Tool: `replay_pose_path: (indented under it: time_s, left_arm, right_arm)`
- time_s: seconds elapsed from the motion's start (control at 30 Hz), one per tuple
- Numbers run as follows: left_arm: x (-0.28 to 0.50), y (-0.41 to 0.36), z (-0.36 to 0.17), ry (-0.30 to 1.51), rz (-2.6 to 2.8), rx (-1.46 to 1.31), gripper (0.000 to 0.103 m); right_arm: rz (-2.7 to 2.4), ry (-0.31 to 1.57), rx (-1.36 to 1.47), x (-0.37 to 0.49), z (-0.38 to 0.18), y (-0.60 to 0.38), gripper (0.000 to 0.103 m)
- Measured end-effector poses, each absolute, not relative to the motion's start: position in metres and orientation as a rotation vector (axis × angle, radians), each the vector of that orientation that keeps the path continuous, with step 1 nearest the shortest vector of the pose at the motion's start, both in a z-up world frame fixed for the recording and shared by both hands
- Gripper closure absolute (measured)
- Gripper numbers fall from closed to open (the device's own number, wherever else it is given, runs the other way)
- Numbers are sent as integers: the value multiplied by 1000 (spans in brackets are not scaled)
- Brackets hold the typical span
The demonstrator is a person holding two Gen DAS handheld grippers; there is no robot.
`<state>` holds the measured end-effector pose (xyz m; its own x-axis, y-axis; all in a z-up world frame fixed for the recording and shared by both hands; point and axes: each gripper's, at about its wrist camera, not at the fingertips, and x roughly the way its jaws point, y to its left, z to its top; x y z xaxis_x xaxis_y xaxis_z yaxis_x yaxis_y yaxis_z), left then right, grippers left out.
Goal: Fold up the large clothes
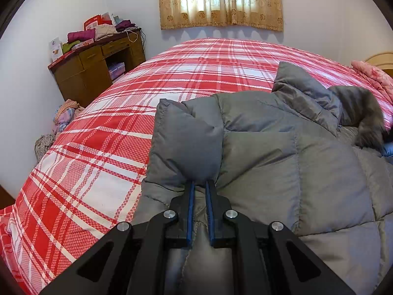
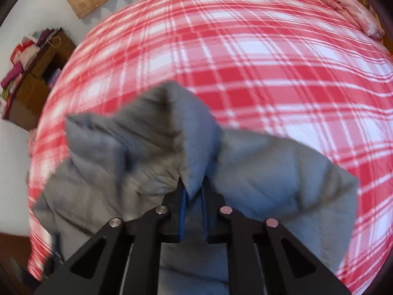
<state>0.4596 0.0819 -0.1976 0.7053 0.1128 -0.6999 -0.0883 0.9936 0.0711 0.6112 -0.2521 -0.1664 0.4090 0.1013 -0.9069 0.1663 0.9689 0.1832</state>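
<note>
A grey quilted down jacket [image 1: 282, 162] lies on a red and white plaid bedspread [image 1: 103, 132], its fur-trimmed hood [image 1: 366, 118] at the right. My left gripper [image 1: 200, 184] is shut on a puffed fold of the jacket near its left edge. In the right wrist view, which is blurred, the same grey jacket [image 2: 270, 167] is bunched up, and my right gripper [image 2: 194, 189] is shut on a raised fold of it. The fabric stands up between both pairs of blue pads.
A wooden desk [image 1: 98, 68] piled with clothes and boxes stands at the far left wall. A curtain [image 1: 221, 0] hangs over the window behind the bed. A pink quilt [image 1: 373, 76] lies at the bed's right end. Clothes [image 1: 63, 118] are heaped on the floor by the bed.
</note>
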Motion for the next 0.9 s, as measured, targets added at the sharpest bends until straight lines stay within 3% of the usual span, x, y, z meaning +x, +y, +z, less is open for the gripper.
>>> replay_pose_path:
  time_s: [0.1, 0.23, 0.43, 0.5, 0.57, 0.6, 0.7, 0.9]
  left_arm:
    - [460, 80, -197, 782, 114, 42, 94]
    - [455, 81, -184, 827, 61, 33, 94]
    - [462, 69, -95, 772, -86, -57, 92]
    - [485, 53, -73, 777, -134, -71, 82]
    - [509, 37, -61, 784, -164, -99, 41]
    - [525, 29, -58, 786, -164, -112, 35]
    - [566, 6, -62, 823, -160, -133, 33]
    - [630, -22, -133, 1124, -66, -267, 33]
  right_arm:
    - [-30, 1118, 294, 589, -184, -268, 98]
    - [1, 948, 169, 567, -188, -259, 98]
    - [-11, 796, 101, 543, -189, -253, 97]
    - [6, 783, 154, 541, -189, -261, 97]
    - [23, 776, 201, 542, -189, -268, 97]
    - [29, 773, 216, 542, -190, -270, 97]
    - [40, 762, 237, 540, -190, -272, 97]
    - [68, 751, 295, 537, -193, -277, 97]
